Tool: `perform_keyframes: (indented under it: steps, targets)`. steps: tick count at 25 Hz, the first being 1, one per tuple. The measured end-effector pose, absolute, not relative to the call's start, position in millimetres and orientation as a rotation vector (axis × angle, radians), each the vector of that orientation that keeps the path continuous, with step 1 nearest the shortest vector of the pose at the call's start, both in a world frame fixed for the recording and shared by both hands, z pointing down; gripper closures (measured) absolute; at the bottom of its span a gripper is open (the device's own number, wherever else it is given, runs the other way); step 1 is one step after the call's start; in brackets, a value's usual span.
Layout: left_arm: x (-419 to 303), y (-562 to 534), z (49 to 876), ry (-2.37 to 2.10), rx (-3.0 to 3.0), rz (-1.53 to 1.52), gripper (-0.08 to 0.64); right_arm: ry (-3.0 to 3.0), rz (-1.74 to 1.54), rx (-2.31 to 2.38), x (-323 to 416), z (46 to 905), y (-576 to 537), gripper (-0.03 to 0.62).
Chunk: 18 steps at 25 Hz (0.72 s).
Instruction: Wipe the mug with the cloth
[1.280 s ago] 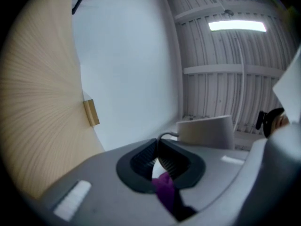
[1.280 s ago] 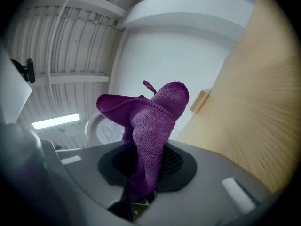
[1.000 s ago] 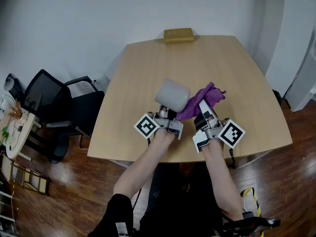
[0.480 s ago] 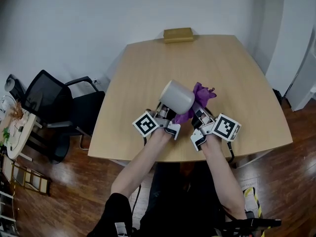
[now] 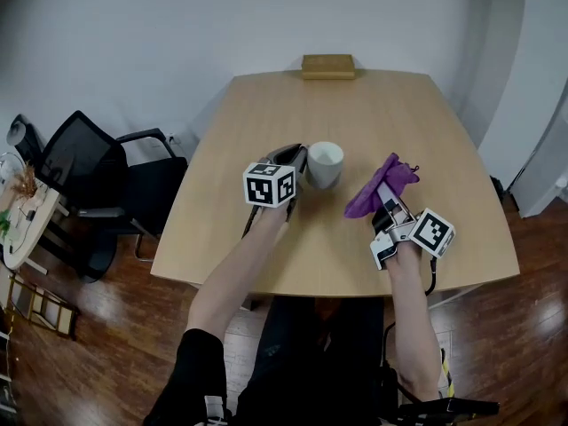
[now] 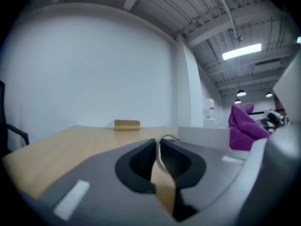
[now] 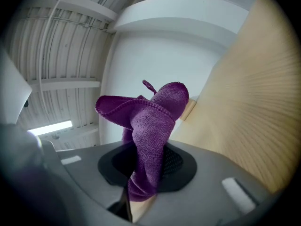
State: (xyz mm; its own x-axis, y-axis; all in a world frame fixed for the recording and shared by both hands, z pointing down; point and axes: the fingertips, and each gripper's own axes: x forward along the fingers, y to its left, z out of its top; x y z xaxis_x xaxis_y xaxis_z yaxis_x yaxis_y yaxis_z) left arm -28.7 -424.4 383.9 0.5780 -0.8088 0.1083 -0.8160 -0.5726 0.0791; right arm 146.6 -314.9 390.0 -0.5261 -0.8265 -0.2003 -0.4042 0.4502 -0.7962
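Top: you are wearing a black short-sleeved shirt (image 5: pixel 200 369), white print (image 5: pixel 213 408) showing on its sleeve.
Right hand-held gripper (image 5: pixel 383 195): grey, carrying a white cube (image 5: pixel 432 232) with black square markers.
Cable (image 5: pixel 433 280): black, trailing beside your wrist.

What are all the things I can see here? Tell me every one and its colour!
table: one, light wood, middle of the room
mug: one, white, upright on the table
cloth: one, purple, bunched, pinched in the right tongs
block: one, tan, at the table's far edge
chair: one, black, left of the table
floor: dark wood, round the table
left tongs: one, grey, have just been opening, the mug's handle between them
right tongs: one, grey, shut on the cloth
arms: two, bare, reaching over the table's near edge
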Motion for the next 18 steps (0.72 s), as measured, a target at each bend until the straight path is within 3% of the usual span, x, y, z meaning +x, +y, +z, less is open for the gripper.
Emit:
perform_keyframes:
  steps: [14,18]
  targets:
    - [-0.4,-490.7,419.8,-1.592,2.462,0.139,0.503,2.125,-0.955,-1.024,164.9,403.5,-326.3,0.506]
    - [4.2,-480.0,425.0,-1.467,2.506,0.22,0.42,2.143,-0.953,-1.031,165.9,403.9,-326.1,0.506]
